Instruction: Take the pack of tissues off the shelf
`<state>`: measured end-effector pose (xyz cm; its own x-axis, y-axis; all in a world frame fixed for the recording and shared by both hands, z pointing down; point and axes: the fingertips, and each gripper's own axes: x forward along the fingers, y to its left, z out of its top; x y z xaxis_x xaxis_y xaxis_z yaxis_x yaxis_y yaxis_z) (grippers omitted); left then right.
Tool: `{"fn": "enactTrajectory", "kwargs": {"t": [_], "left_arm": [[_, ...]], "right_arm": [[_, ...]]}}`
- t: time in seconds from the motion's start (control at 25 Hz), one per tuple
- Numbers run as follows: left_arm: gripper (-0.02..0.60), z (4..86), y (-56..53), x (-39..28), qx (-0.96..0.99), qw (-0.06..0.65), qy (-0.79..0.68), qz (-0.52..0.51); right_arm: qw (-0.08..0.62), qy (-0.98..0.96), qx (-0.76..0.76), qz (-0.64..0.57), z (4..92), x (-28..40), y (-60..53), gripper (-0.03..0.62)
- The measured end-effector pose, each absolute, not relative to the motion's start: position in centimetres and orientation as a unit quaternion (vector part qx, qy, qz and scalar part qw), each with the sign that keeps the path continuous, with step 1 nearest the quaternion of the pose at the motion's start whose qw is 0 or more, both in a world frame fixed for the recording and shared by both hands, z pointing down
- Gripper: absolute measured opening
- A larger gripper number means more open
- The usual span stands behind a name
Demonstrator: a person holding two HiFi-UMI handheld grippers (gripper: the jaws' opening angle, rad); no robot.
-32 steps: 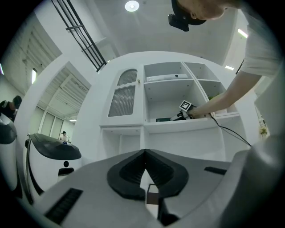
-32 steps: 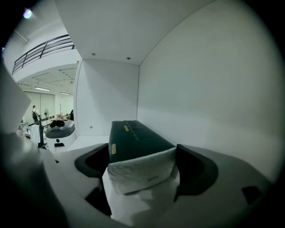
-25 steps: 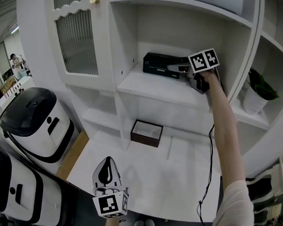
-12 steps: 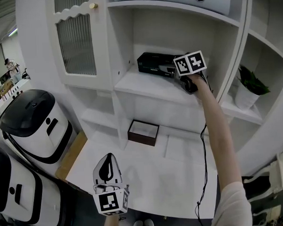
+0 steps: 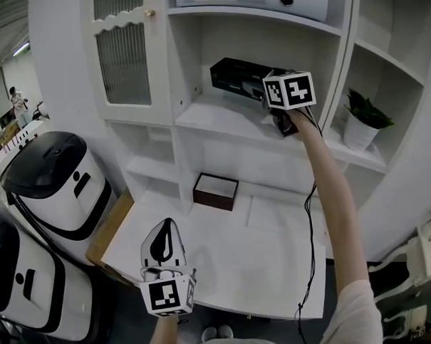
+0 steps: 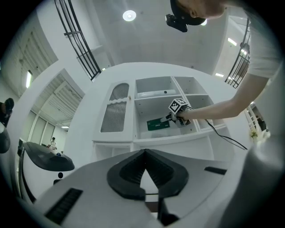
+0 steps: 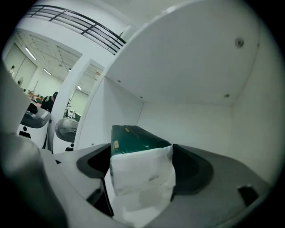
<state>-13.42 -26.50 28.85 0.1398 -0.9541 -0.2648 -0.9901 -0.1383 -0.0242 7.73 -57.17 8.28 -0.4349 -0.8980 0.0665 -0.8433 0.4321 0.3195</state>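
- right tongs are up in the middle cubby of the white shelf, upper centre of the head view, arm stretched right out because that cubby sits high and deep
- they've just been closing, and the pack of tissues is between them: both pads press on its white end, and the jaws stand wide since the pack is fat
- grabbing the short end makes sense, it's the bit that faces out, while the dark green body runs back towards the rear wall
- the pack is inside that cubby, angled across it; can't tell if its far end rests on the board or is just off it
- the tongs point about level, so my guess is the plan is to draw it straight out rather than tip it
- left tongs hang low at the bottom left of the head view, near the front edge of the worktop, jaws shut tight with nothing in them, basically parked out of the way since this looks like a one-hand job
- risk as I see it: soft wrapper held only at one end, so the long body could sag or catch the cubby's frame on the way out
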Motion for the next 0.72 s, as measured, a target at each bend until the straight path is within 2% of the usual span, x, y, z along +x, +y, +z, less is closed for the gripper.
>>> {"fn": "enactTrajectory", "kwargs": {"t": [0.2, 0.36, 0.48, 0.72], "left_arm": [[-0.002, 26.3, -24.4, -12.1, -0.757, 0.124, 0.633, 0.106], [-0.002, 24.3, -23.4, -11.1, -0.76, 0.132, 0.623, 0.132], [-0.002, 23.1, -22.3, -9.9, -0.767, 0.15, 0.608, 0.14], [-0.002, 22.8, -20.1, -7.6, -0.782, 0.177, 0.582, 0.136]], "right_arm": [[0.097, -0.792, 0.569, -0.199, 5.5, 8.8, -49.9, 0.43], [0.053, -0.762, 0.595, -0.25, 5.5, 9.8, -43.0, 0.431], [0.014, -0.743, 0.608, -0.279, 7.8, 10.2, -37.2, 0.431], [-0.011, -0.727, 0.611, -0.313, 15.2, 9.1, -27.5, 0.43]]}}
